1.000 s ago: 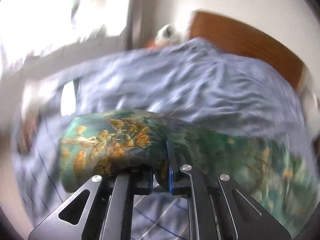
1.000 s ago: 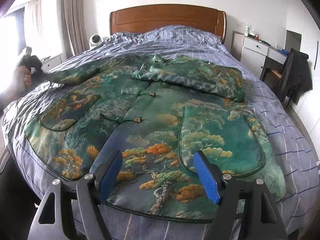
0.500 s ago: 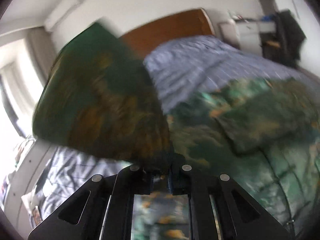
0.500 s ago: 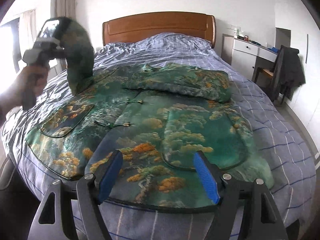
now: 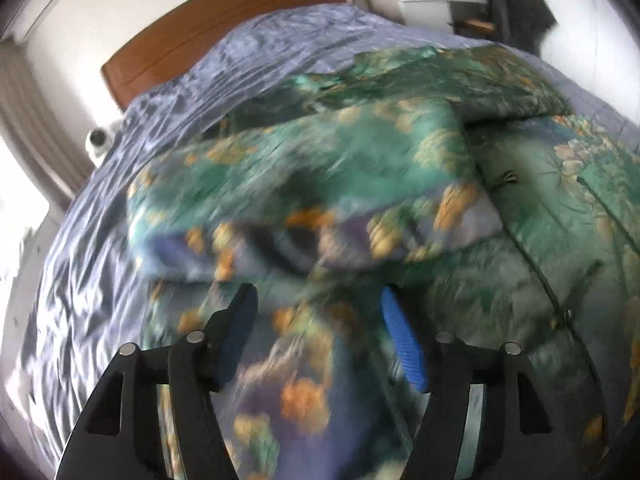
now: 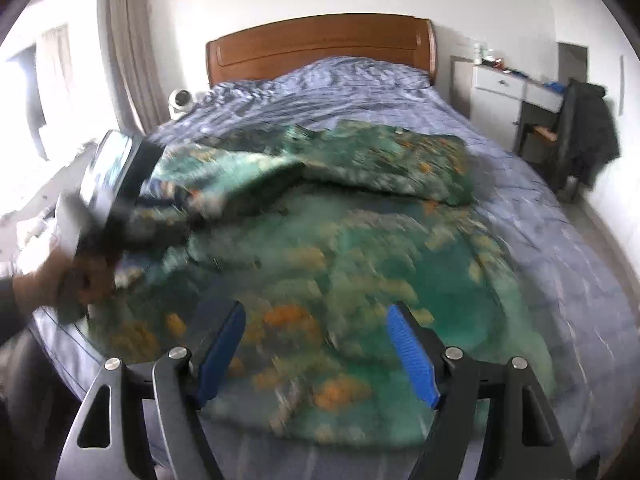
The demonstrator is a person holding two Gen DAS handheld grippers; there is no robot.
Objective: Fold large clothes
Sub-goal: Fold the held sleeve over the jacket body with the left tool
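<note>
Left wrist view puts your left gripper [image 5: 316, 320] with its jaws spread wide and nothing between the blue pads [image 5: 404, 352]; the green garment [image 5: 320, 168] lies just ahead of and beneath them. It is a large quilted piece printed with orange and teal trees. One sleeve [image 5: 304, 184] is folded across the body ahead of your left jaws, its bluish lining showing along the near edge, and a second folded sleeve [image 5: 472, 76] lies farther ahead and to the right.

From the right wrist view, your right gripper [image 6: 316, 340] is also wide open and holds nothing, with the garment's hem [image 6: 340, 420] spread directly in front of the jaws. Ahead and to the left of them, your left hand [image 6: 60, 276] grips the other tool's handle at the garment's left side.

Both views are smeared by motion, so the print, the fastenings and the exact edges of the folds are hard to read. Whether the left pads touch the cloth cannot be told.

The garment rests on a bed with a blue checked cover [image 6: 540, 216] and a wooden headboard [image 6: 320, 44]. Far ahead to the right of your right jaws stand a white dresser [image 6: 500, 96] and a dark coat on a chair [image 6: 584, 136]; to the left hangs a curtain [image 6: 132, 52].
</note>
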